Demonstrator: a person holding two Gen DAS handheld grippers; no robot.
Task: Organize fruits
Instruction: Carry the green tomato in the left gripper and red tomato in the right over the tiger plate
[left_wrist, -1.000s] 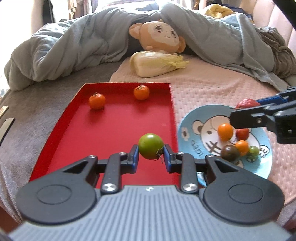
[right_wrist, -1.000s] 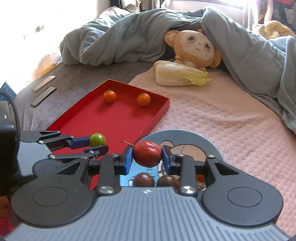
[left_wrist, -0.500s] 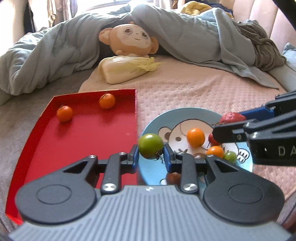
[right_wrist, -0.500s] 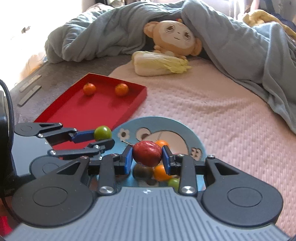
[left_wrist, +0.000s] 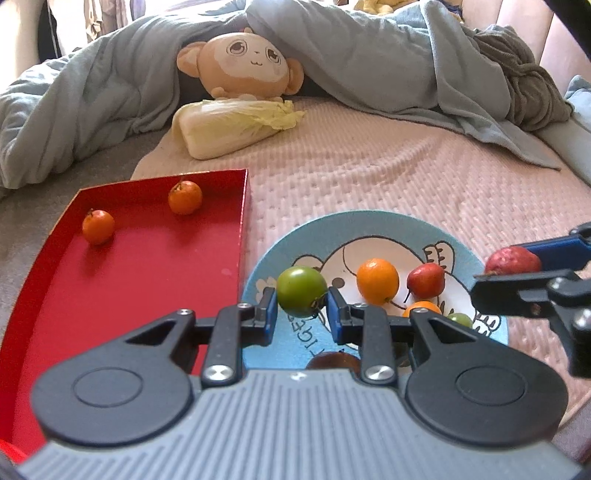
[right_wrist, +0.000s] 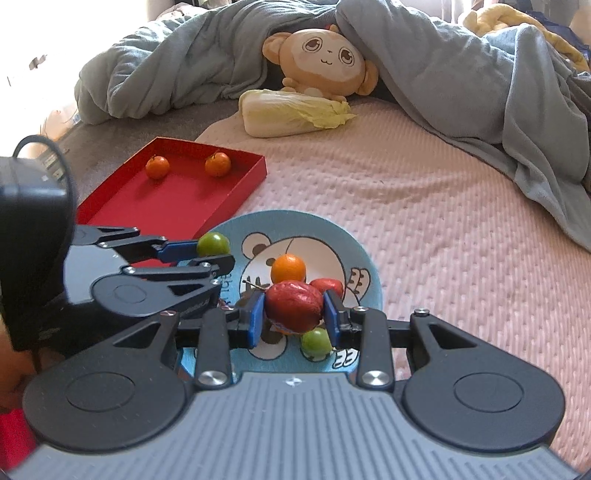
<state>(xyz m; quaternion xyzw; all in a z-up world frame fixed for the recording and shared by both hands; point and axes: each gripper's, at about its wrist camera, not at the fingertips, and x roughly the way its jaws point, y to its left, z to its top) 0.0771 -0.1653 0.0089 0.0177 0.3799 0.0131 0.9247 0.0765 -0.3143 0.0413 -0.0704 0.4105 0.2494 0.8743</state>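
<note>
Left gripper (left_wrist: 302, 308) pinches a round, smooth green fruit (left_wrist: 301, 291) above the near-left rim of the blue cartoon plate (left_wrist: 376, 225). Right gripper (right_wrist: 293, 314) clamps an oval, wrinkled red fruit (right_wrist: 293, 305), long axis lying left-right, stem pointing far-left, above the plate's middle. Loose on the plate: orange fruit (right_wrist: 288, 268), small red fruit (left_wrist: 425, 280), small green fruit (right_wrist: 316, 341). Far-left, the red tray (left_wrist: 147, 273) carries two orange fruits (left_wrist: 184, 197). A cabbage (left_wrist: 232, 125), plush monkey (left_wrist: 240, 66) and grey duvet (left_wrist: 92, 96) lie beyond.

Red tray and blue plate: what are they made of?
Red tray: looks like cardboard, matte red, with thin straight walls and sharp folded corners. Blue plate: likely ceramic or melamine, smooth with a printed bear cartoon; which one is unclear.
</note>
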